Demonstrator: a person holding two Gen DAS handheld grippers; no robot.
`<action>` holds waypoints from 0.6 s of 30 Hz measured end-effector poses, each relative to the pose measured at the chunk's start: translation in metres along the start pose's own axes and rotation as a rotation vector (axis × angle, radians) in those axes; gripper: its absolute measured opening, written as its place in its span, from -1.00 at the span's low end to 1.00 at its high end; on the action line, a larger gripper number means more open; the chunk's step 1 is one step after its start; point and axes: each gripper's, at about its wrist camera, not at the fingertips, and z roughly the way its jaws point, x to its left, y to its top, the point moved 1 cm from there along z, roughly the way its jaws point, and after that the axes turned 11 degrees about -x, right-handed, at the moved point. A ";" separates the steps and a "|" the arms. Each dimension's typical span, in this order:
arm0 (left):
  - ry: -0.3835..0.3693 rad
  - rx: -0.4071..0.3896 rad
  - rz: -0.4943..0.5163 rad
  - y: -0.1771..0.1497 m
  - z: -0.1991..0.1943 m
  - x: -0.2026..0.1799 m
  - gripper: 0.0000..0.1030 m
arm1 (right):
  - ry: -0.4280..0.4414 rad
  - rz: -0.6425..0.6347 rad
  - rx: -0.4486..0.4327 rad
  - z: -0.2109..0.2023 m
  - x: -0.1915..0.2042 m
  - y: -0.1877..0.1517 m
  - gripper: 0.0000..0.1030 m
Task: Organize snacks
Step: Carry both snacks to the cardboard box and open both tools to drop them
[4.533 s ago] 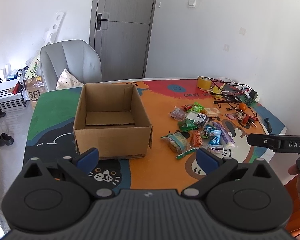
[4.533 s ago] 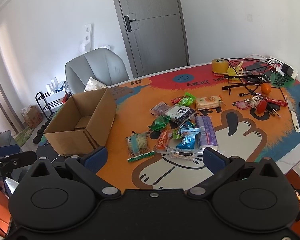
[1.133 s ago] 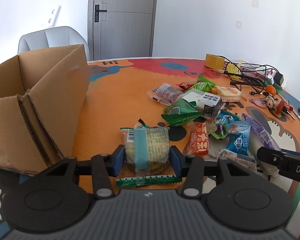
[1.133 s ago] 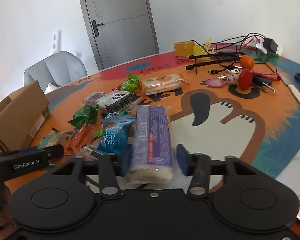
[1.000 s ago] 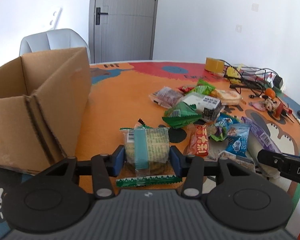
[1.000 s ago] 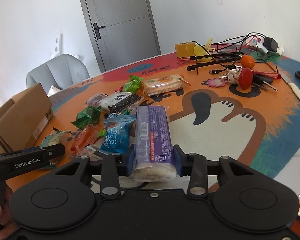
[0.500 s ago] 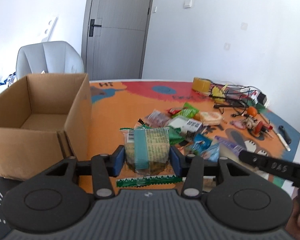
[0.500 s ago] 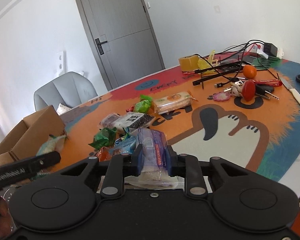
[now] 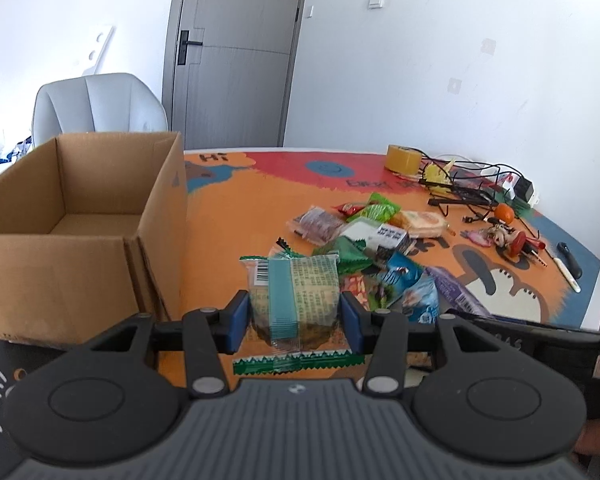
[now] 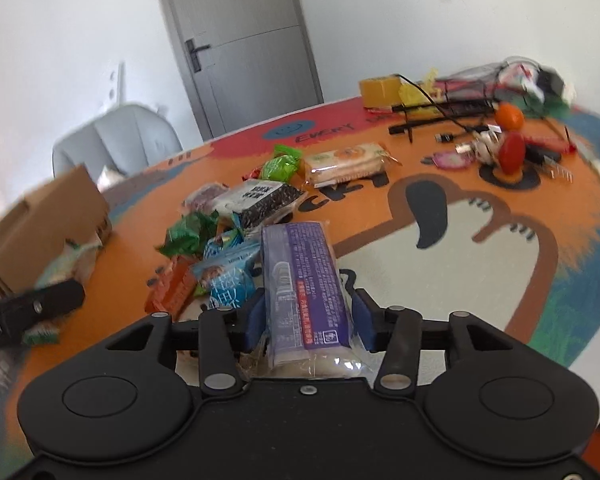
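**A:** Left wrist view. What lies where?

**B:** The left gripper [image 9: 296, 316] is clenched on a clear-wrapped biscuit pack with a teal band [image 9: 296, 296] — both blue pads press its sides, and the pack's long axis runs straight ahead along the fingers. The open brown cardboard box [image 9: 80, 216] stands on the worktop [image 9: 252, 204] to the gripper's left and slightly ahead, its mouth facing up and its inside showing only bare card. The loose heap of snack packets [image 9: 364, 236] lies ahead and to the right.

**A:** So which hand is nearer the box?

**B:** The left one, by my reading; the box's near corner sits just beside its left finger, so a short swing leftward over the rim would serve.

**A:** Right wrist view.

**B:** The right gripper [image 10: 308, 320] has a long purple-wrapped wafer pack [image 10: 304, 280] between its jaws, which have just been opening from a tighter squeeze. The pads appear to touch the pack's sides, so I judge it held, lightly. Its long axis likewise points forward, away from the camera.

**A:** And the box from there?

**B:** Far to the left edge [image 10: 40, 224], blurred, well apart — beyond the heap and beyond the left gripper's black body [image 10: 28, 308]. The right hand must cross the whole heap; the loosened hold is the risk.
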 end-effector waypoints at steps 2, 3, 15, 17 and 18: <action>-0.003 0.005 -0.006 -0.002 0.002 0.001 -0.08 | -0.013 -0.053 -0.008 0.001 0.006 -0.003 -0.24; -0.004 0.006 -0.008 -0.003 0.002 0.001 -0.08 | -0.010 -0.068 -0.012 0.002 0.007 -0.003 -0.28; -0.017 -0.027 0.015 0.008 -0.008 -0.001 -0.08 | 0.000 0.031 -0.076 -0.016 -0.008 0.009 -0.41; -0.014 -0.042 0.018 0.013 -0.012 -0.002 -0.08 | 0.007 0.039 -0.095 -0.021 -0.007 0.014 -0.41; -0.011 -0.051 0.023 0.016 -0.014 -0.002 -0.09 | 0.013 0.041 -0.103 -0.023 -0.006 0.017 -0.41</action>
